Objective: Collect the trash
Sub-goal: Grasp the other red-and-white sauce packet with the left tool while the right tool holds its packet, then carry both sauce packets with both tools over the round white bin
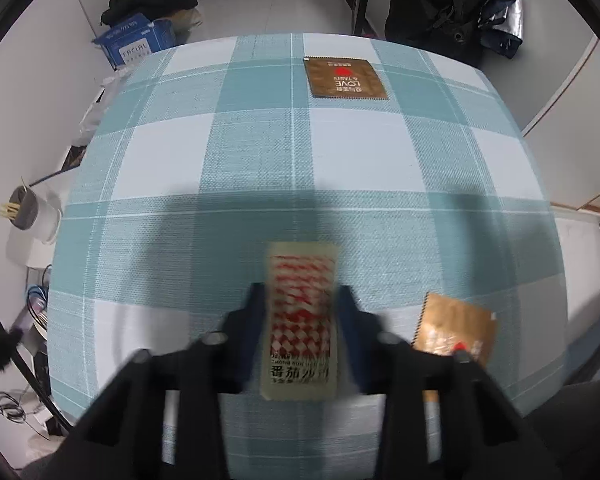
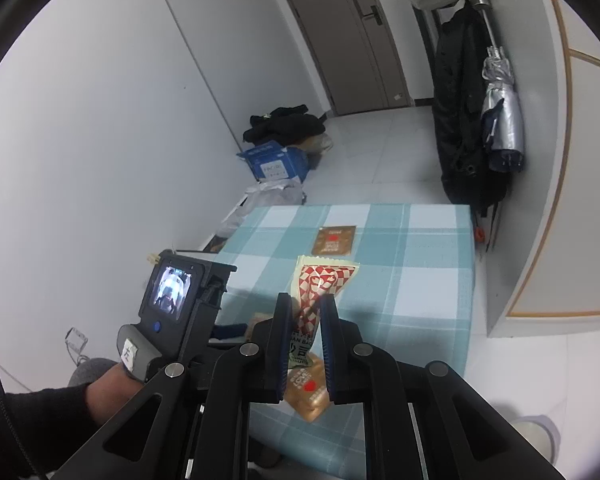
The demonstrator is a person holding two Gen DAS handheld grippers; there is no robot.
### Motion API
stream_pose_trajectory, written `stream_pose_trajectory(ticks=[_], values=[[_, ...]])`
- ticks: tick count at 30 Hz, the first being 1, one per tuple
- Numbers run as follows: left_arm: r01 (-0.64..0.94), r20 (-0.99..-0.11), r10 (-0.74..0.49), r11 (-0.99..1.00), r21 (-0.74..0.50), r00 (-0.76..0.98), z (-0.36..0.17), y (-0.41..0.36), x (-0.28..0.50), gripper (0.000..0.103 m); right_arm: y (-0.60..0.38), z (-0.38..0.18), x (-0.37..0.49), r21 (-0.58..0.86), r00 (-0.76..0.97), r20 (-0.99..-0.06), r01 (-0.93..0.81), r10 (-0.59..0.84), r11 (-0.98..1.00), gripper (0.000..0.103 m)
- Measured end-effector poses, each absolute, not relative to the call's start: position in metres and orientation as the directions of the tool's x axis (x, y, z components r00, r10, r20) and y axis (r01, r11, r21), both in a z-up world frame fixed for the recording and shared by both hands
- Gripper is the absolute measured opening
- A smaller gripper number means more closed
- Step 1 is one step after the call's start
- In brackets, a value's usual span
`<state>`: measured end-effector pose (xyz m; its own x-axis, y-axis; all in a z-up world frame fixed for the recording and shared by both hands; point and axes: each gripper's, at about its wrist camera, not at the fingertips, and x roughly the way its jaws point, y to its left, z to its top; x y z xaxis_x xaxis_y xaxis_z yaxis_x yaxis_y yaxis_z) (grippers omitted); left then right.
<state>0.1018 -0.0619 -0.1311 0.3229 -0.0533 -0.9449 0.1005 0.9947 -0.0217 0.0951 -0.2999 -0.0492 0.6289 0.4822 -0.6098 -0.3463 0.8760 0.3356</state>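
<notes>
Right gripper (image 2: pixel 305 316) pinches a red-checked sachet (image 2: pixel 320 284); left gripper (image 1: pixel 300 312) straddles a second ketchup sachet (image 1: pixel 300 320), grip uncertain. Risk: thin sachet slips free on lifting. Gold packet (image 1: pixel 346 78) at 12 o'clock remains.

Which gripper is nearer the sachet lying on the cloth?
Left. The left gripper straddles that sachet, with its fingers against both long edges. The right gripper is up above the table, clamped on a second sachet.

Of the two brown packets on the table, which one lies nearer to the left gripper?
The near brown packet, just right of the left gripper. The far brown packet lies across the table, by its opposite edge.
</notes>
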Motion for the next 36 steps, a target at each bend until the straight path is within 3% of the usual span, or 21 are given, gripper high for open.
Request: stream_pose_trajectory(ticks=[6,14,28,36], values=[[0.044,-0.935,-0.093,0.996,-0.083,0.342,-0.131,-0.048,0.097,0.013,-0.311,-0.049,0.093,0.36,0.638,-0.595,-0.332,0.489,0.872,0.013],[0.002,-0.928,-0.126,0.991,-0.134,0.351,-0.13,-0.042,0.097,0.006,-0.317,-0.048,0.094,0.377,0.645,-0.585,-0.32,0.492,0.869,0.013],[-0.04,-0.913,-0.178,0.978,-0.206,0.368,-0.125,-0.02,0.104,0.004,-0.317,-0.054,0.097,0.388,0.64,-0.603,-0.286,0.476,0.876,0.013],[-0.01,-0.866,-0.24,0.962,-0.272,0.438,-0.095,-0.018,0.103,0.004,-0.312,-0.037,0.089,0.366,0.667,-0.599,-0.263,0.443,0.893,0.013]])
